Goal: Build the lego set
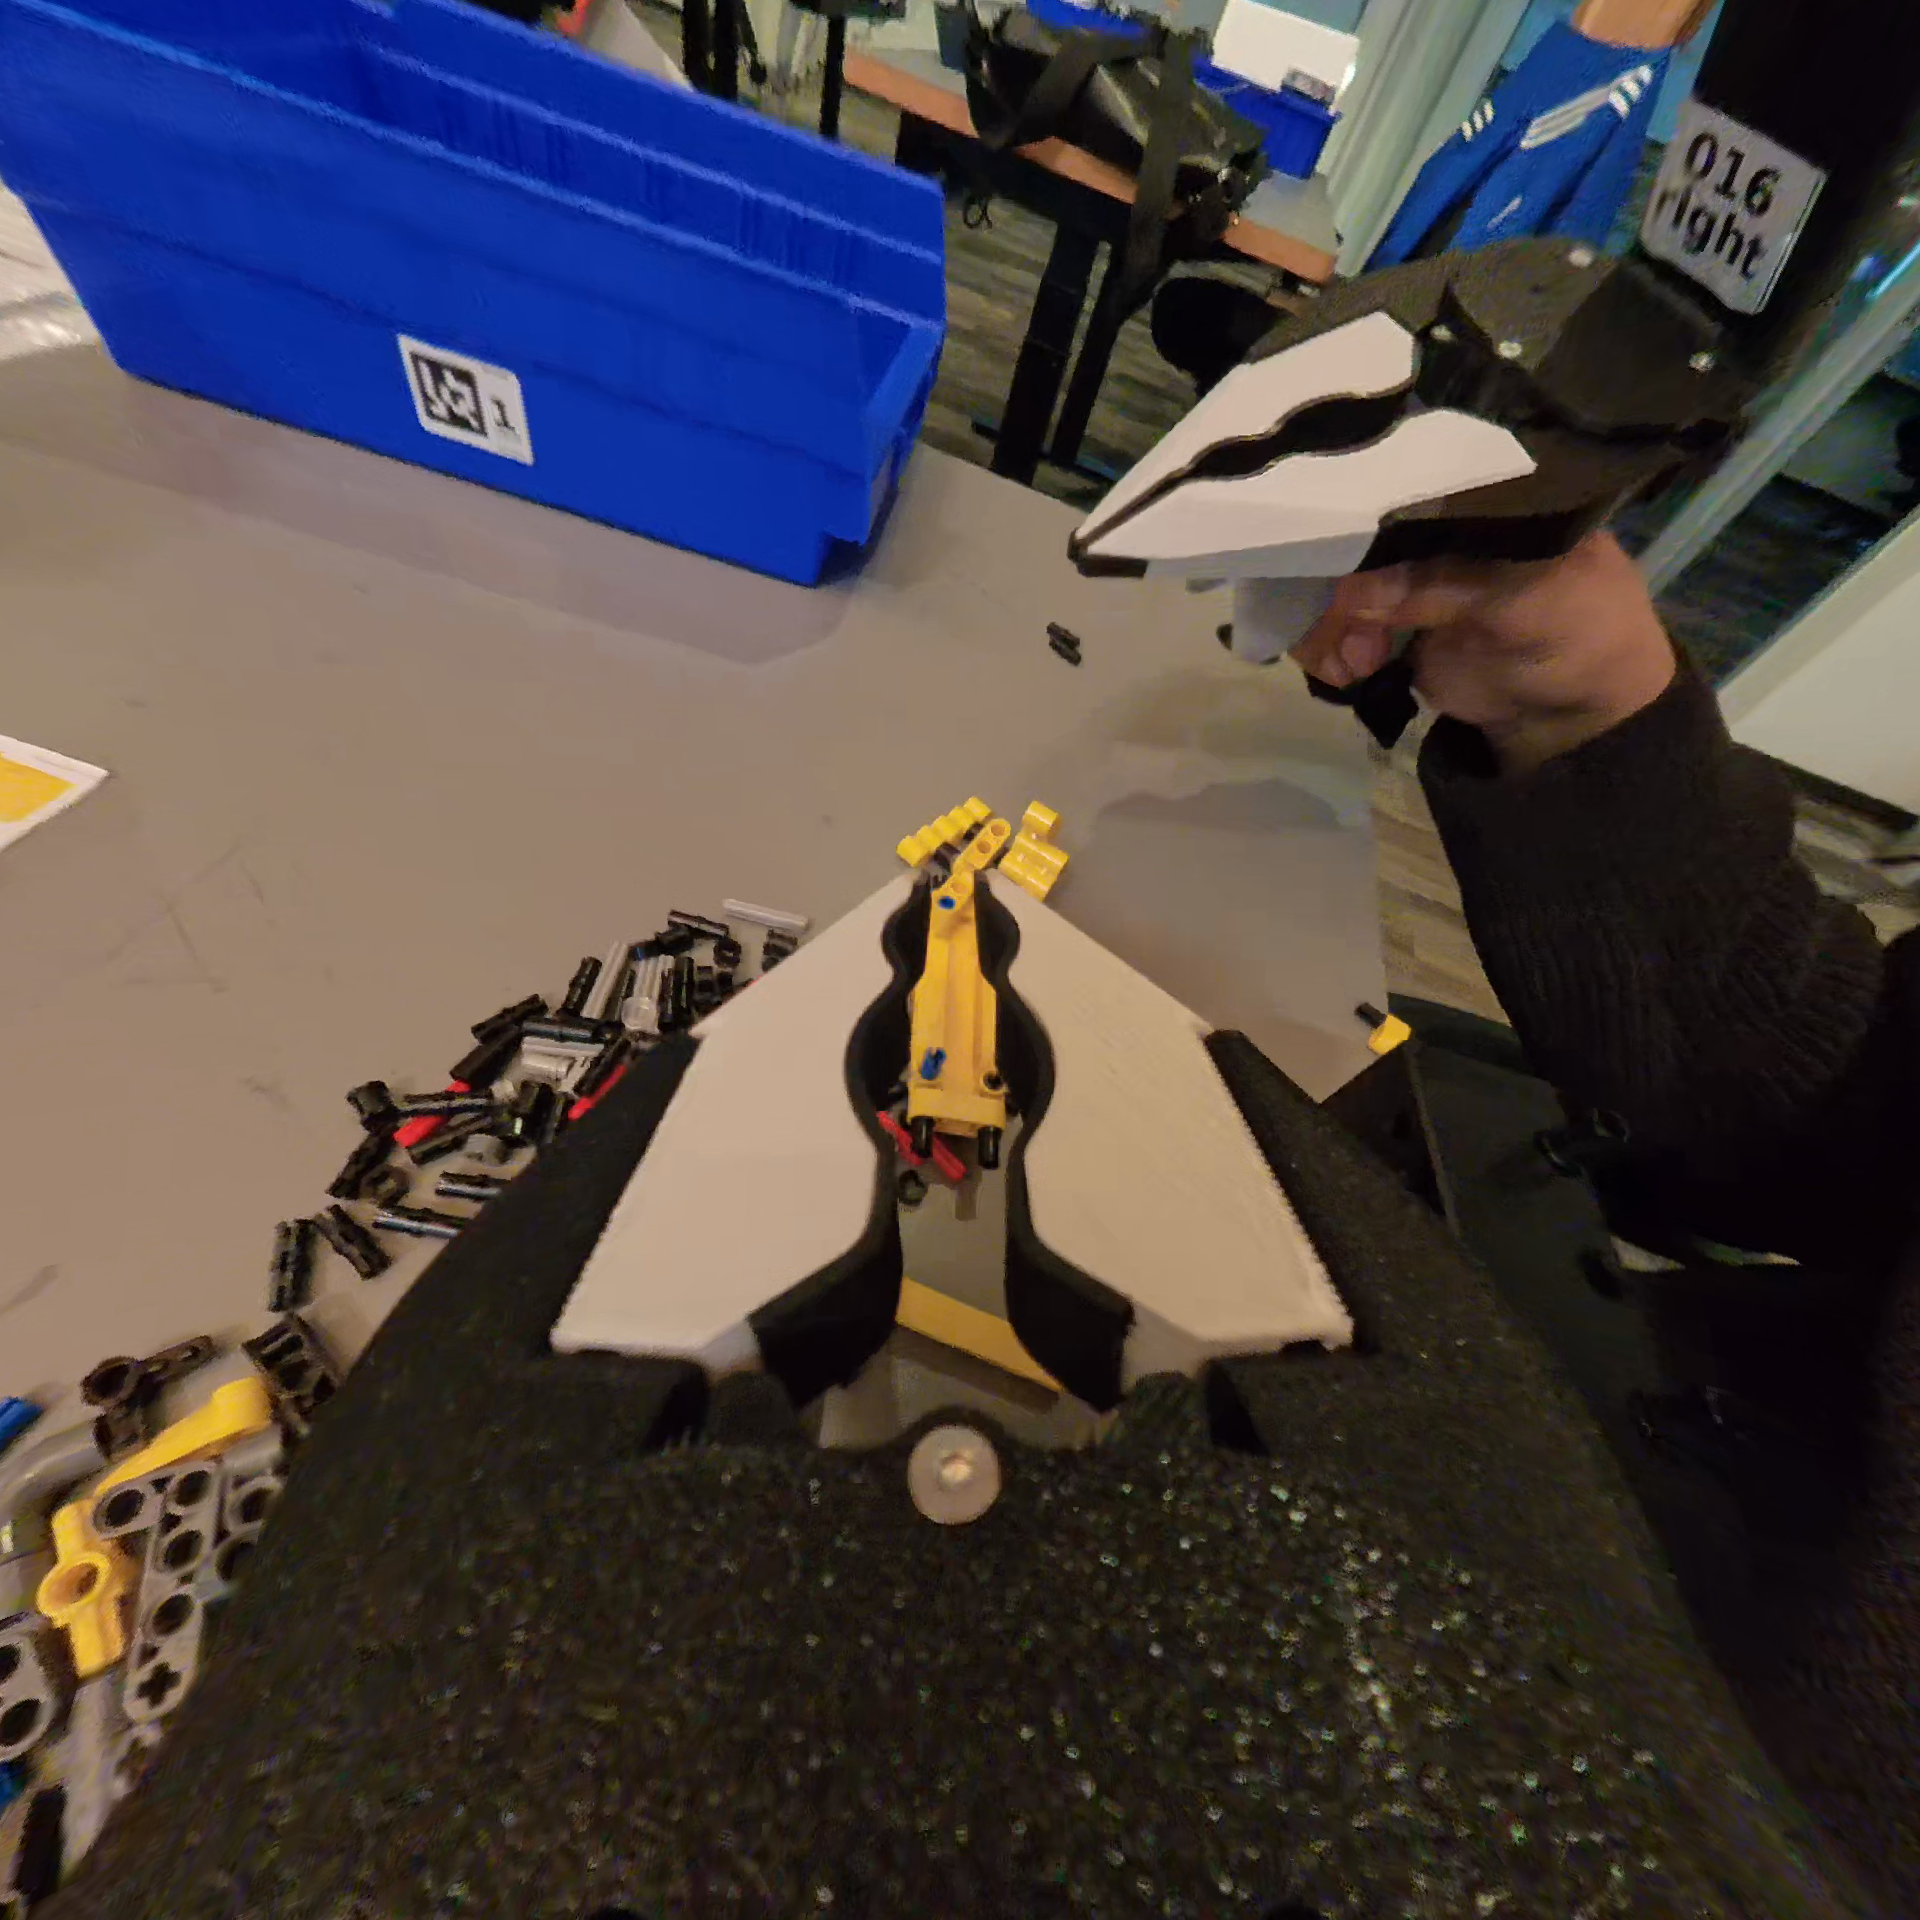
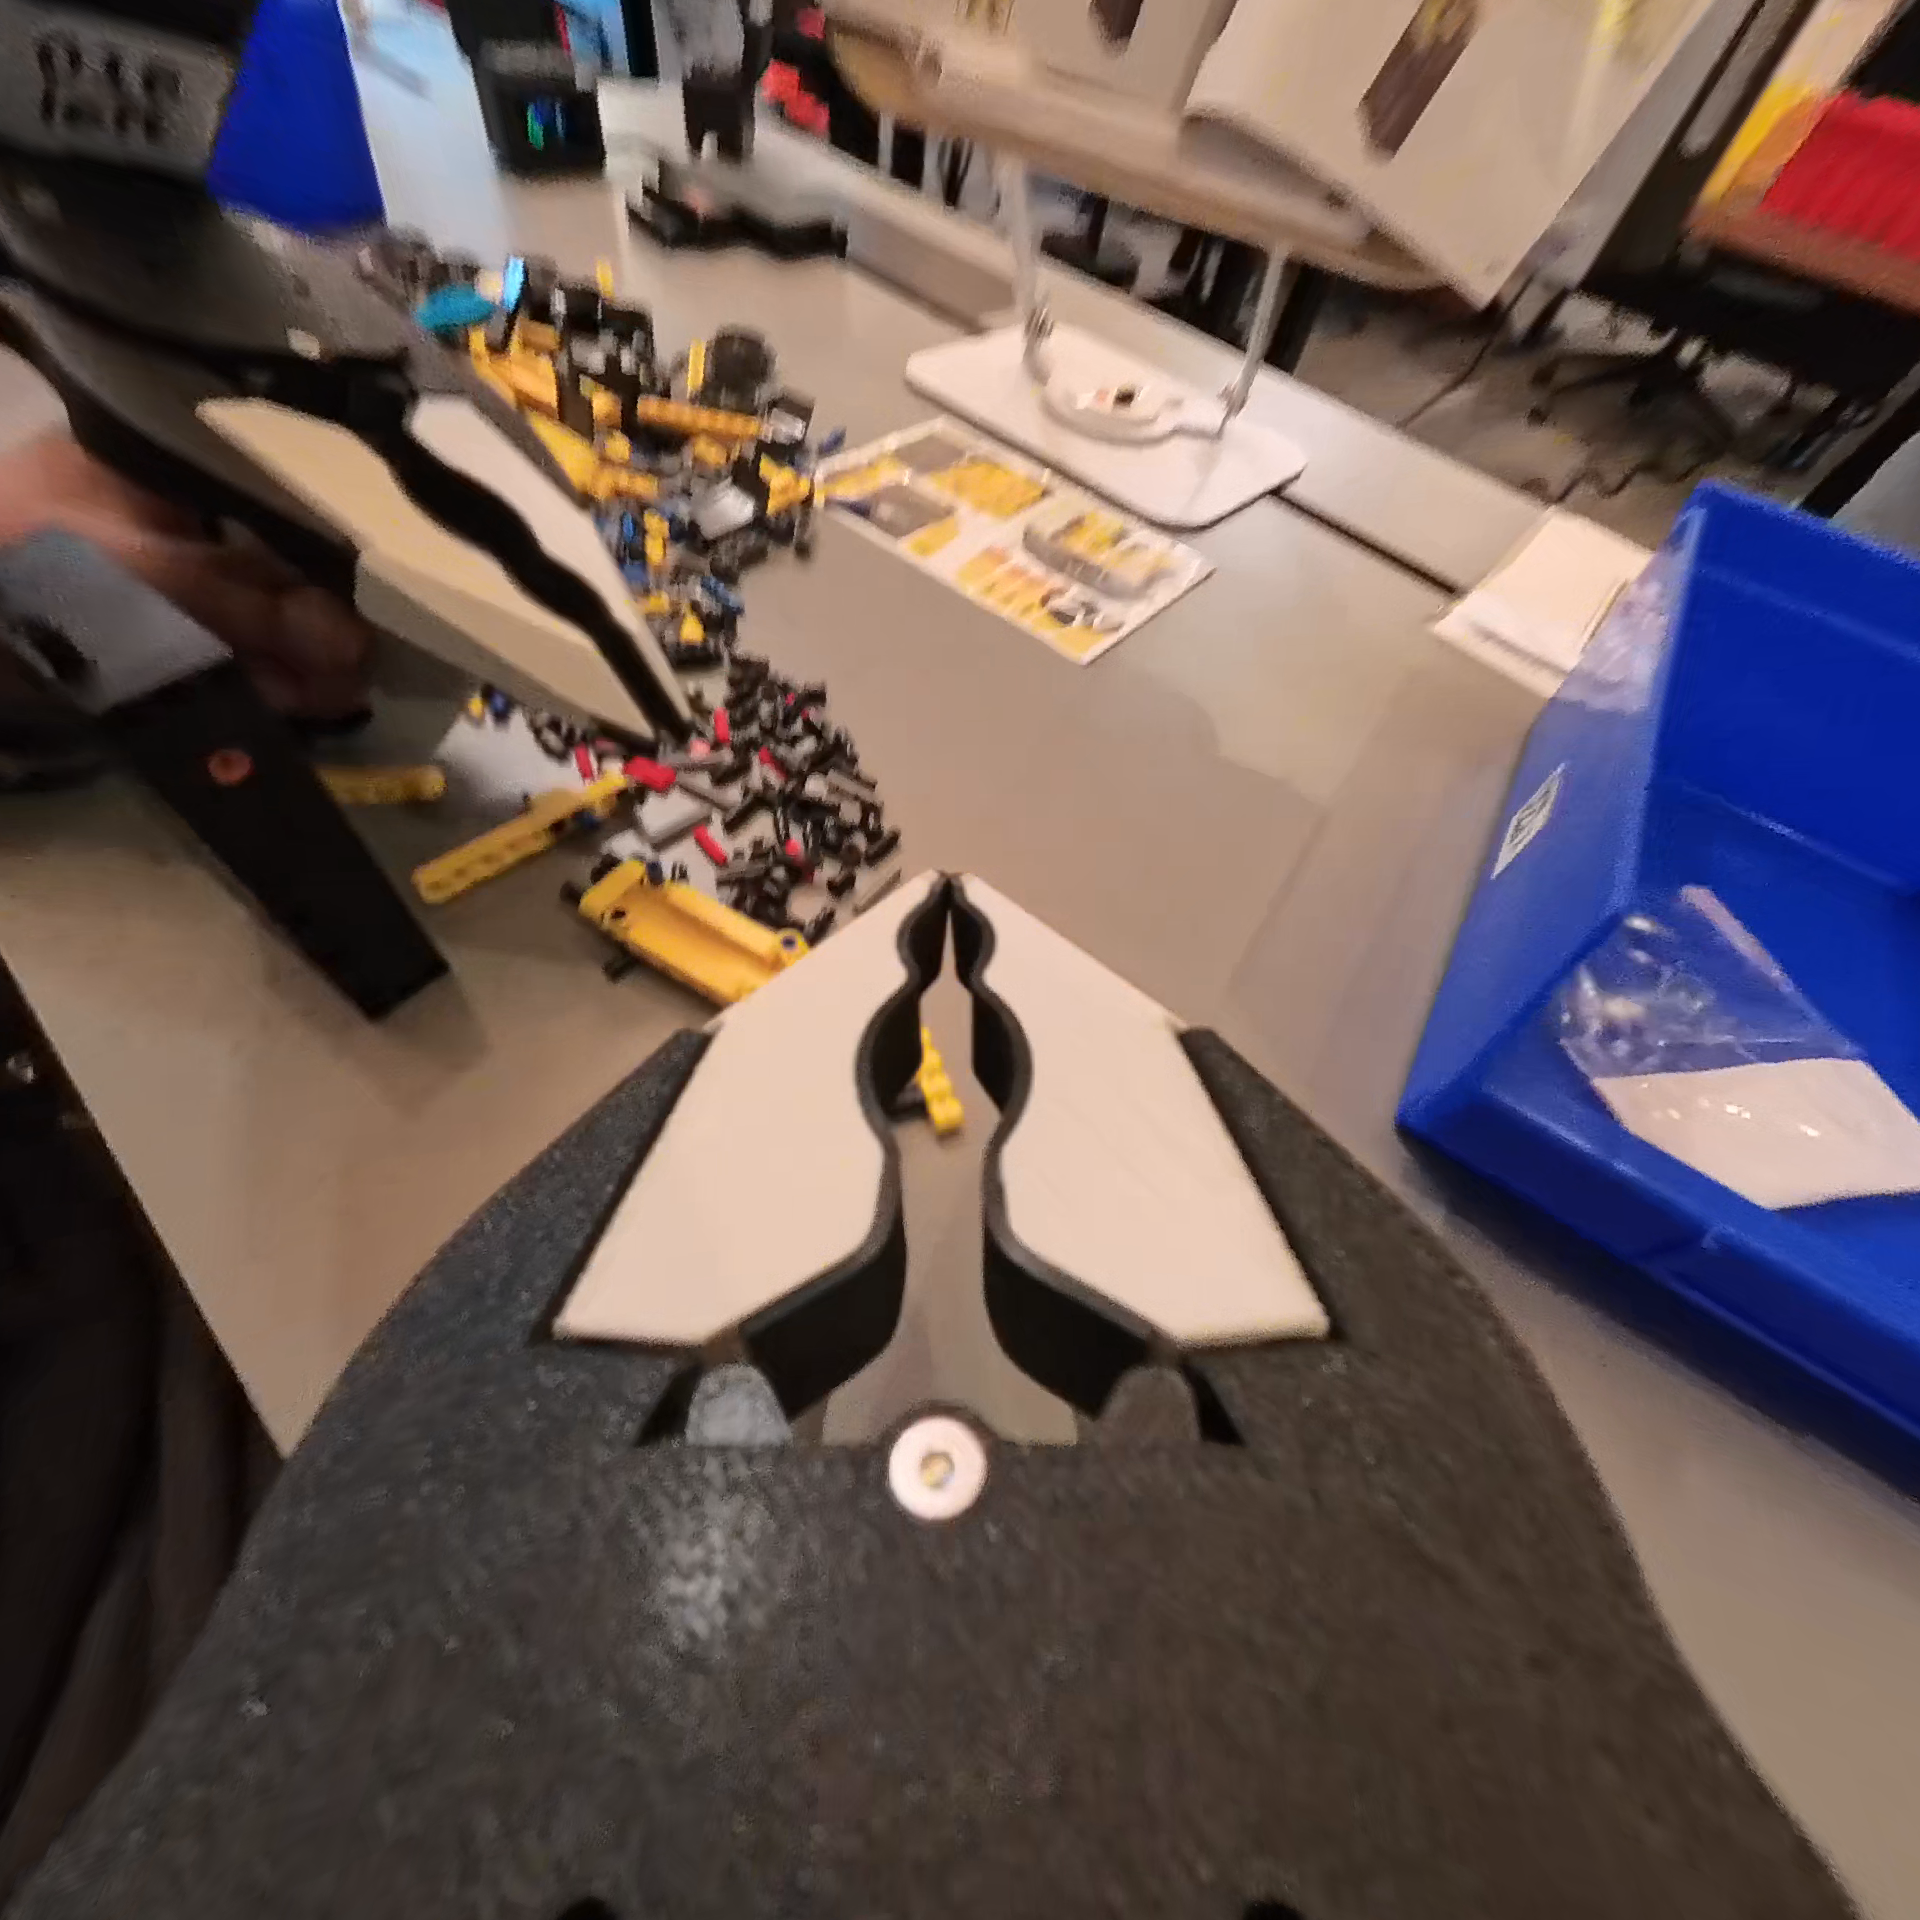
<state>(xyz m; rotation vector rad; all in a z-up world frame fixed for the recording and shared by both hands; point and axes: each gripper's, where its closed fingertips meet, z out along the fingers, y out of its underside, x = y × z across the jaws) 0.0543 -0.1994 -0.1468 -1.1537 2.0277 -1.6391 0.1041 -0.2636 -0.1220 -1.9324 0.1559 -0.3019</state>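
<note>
Yellow beam assembly [image 1: 954, 1023] | left claw [image 1: 951, 883] low over it, tips together | right claw [image 2: 948, 883] raised, closed empty

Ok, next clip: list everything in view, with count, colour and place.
Table: one, grey, under everything.
Bin: one, blue, far side; clear bag inside.
Pin pile: many, black, grey, red, left of left gripper.
Beams: several, grey and yellow, near left.
Yellow assembly: one, seen between the left fingers.
Booklet: one, yellow and white, mid table.
Stand: one, white, behind booklet.
Left gripper: nearly closed.
Right gripper: shut, empty, raised.
</note>
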